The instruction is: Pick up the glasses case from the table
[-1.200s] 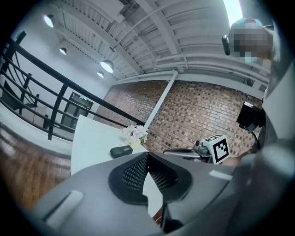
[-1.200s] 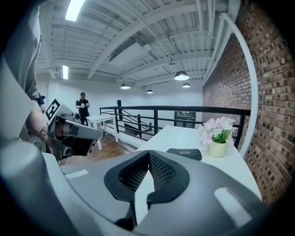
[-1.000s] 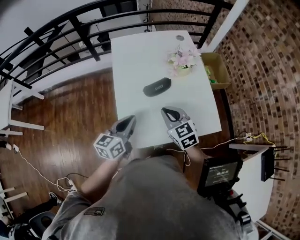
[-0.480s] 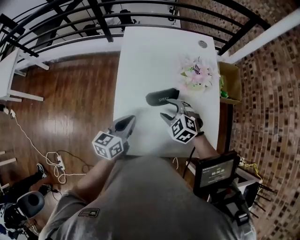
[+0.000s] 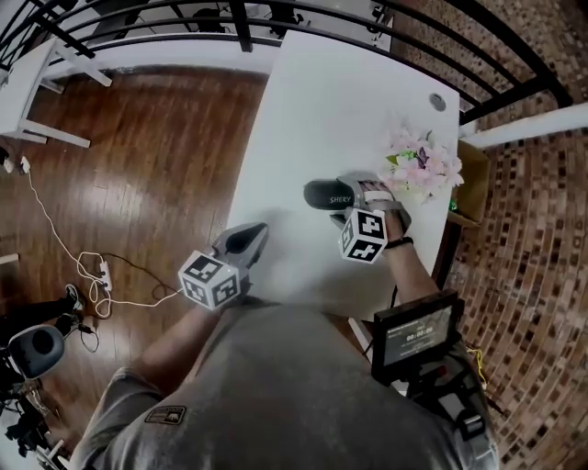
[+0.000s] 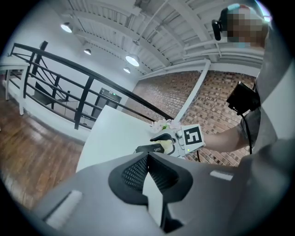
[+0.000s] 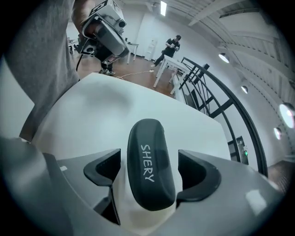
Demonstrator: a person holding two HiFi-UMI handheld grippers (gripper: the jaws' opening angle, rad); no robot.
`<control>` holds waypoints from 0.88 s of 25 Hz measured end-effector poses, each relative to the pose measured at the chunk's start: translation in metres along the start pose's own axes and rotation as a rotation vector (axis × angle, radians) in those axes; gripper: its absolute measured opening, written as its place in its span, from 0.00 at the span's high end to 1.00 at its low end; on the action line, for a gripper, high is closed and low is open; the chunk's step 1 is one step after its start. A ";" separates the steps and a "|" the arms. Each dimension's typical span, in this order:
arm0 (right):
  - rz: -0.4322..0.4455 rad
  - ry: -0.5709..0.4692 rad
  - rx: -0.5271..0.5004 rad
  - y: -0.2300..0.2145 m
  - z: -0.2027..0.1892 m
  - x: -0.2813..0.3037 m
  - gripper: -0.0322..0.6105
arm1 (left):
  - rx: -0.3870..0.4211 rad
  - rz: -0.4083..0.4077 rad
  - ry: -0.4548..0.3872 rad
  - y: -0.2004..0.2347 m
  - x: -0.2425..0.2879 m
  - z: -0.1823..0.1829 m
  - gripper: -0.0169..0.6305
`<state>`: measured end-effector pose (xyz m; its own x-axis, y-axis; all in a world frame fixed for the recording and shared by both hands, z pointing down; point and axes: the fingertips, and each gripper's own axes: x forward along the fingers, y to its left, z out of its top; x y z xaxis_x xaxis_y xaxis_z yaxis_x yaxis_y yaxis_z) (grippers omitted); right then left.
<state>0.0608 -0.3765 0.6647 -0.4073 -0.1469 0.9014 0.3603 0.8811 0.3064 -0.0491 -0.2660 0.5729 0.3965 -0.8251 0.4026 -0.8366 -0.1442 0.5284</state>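
The black glasses case (image 5: 323,195) with white lettering lies on the white table (image 5: 312,101), just in front of a flower pot. My right gripper (image 5: 355,195) points steeply down over the case's right end, a jaw on either side. In the right gripper view the case (image 7: 150,161) lies lengthwise between the jaws, which are opening, with a gap at both pads (image 7: 105,169). My left gripper (image 5: 255,235) hovers at the table's near left corner, shut and empty. The left gripper view shows the case (image 6: 150,148) beyond its closed tips (image 6: 146,156).
A pot of pink and white flowers (image 5: 420,167) stands right behind the case. A cardboard box (image 5: 474,182) sits off the table's right edge. A black railing (image 5: 184,14) runs past the far end. Wooden floor with cables lies to the left.
My right gripper has travelled forward and down to the case, rolled over, and opened from shut so its jaws straddle the case. My left gripper has sunk slightly.
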 end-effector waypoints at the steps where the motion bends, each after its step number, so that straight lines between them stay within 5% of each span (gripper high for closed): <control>1: 0.026 0.011 -0.019 0.000 0.000 0.003 0.32 | -0.006 0.007 -0.002 0.001 -0.001 -0.001 0.97; 10: 0.251 0.104 -0.100 0.013 -0.007 0.027 0.34 | -0.042 0.062 -0.032 0.017 -0.014 -0.001 0.97; 22: 0.173 0.054 0.060 0.015 0.015 0.012 0.38 | -0.028 0.030 -0.032 0.019 -0.017 0.004 0.97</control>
<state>0.0486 -0.3581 0.6756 -0.2977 -0.0136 0.9546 0.3698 0.9202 0.1284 -0.0730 -0.2570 0.5732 0.3581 -0.8462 0.3946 -0.8369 -0.1035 0.5375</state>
